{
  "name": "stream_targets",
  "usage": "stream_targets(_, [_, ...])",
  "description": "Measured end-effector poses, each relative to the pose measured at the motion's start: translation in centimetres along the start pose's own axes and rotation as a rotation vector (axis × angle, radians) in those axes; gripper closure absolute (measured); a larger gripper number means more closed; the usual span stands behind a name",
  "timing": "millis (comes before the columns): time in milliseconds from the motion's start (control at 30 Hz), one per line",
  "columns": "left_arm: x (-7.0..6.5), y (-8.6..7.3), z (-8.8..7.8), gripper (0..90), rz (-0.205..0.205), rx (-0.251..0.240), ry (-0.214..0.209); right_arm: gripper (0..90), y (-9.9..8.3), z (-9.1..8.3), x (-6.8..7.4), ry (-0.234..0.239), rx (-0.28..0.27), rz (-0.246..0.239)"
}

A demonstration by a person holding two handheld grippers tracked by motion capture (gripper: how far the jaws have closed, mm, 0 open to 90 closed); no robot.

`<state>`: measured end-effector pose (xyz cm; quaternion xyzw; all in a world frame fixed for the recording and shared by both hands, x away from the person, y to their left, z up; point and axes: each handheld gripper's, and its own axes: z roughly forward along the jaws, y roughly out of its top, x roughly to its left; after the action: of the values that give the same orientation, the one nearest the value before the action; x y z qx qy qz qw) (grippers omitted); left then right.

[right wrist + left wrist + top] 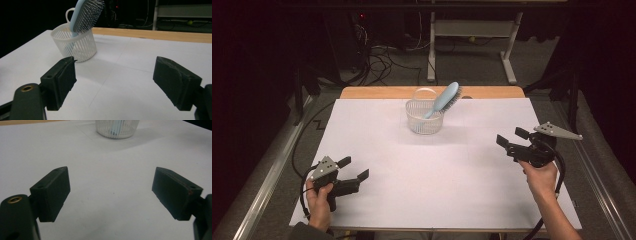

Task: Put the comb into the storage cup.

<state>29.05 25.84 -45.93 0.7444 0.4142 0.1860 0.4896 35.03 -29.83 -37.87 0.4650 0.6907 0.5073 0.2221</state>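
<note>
I am watching the light blue hairbrush (445,98) most closely, because it is standing handle-down in the white slatted basket (424,121) at the far middle of the white table (377,150), leaning with its bristled head well above the rim and tipped toward the right. If I am reaching for that head carelessly, I judge the brush could lever the light basket over or drag it across the sheet, since nothing is pinning the basket down; a grab on the bristle side could also slip, as the pins give little for flat pads to bite on. A nudge to the rim alone might slide the basket toward the wooden far edge (377,92). Right now both tools are sitting well apart from it. The left gripper (353,168) is hovering low over the near left of the table, held in a hand (319,197) coming in from the bottom edge, jaws spread wide and holding nothing, aimed toward the basket. The right gripper (509,138) is hanging over the right side, a little higher and farther forward, pointing leftward at the basket, its jaws likewise gaping wide and empty; in the right gripper view the brush's bristles (88,15) are facing it.
</note>
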Motion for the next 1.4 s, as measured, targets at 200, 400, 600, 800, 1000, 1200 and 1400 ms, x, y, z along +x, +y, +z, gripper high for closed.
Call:
stream_targets(200, [0.0, 0.0, 0.0, 16.1, -0.001, -0.002, -0.001, 18.8, -0.1, -0.2, 0.1, 0.004, -0.011, -0.003])
stream_targets(400, [0.0, 0.0, 0.0, 16.1, -0.001, -0.003, 0.000, 18.7, -0.5, -0.6, 0.1, 0.001, -0.013, 0.000])
stream_targets(600, [0.1, 0.0, 0.0, 16.1, -0.001, -0.003, 0.001, 18.6, -0.8, -1.2, 0.1, -0.005, -0.028, -0.004])
stream_targets(800, [0.0, 0.0, 0.0, 16.1, -0.002, -0.003, 0.001, 18.5, -1.2, -1.7, 0.0, -0.009, -0.036, 0.001])
stream_targets(1000, [0.1, 0.0, -0.1, 16.1, -0.001, -0.004, 0.001, 18.4, -1.7, -2.1, -0.1, -0.016, -0.041, 0.000])
stream_targets(1200, [0.0, 0.0, -0.1, 16.1, -0.002, -0.004, 0.000, 18.3, -2.2, -2.3, 0.0, -0.015, -0.043, -0.002])
stream_targets(1400, [0.1, 0.0, -0.1, 16.1, -0.003, -0.006, -0.001, 18.2, -2.8, -2.9, 0.0, -0.021, -0.055, 0.003])
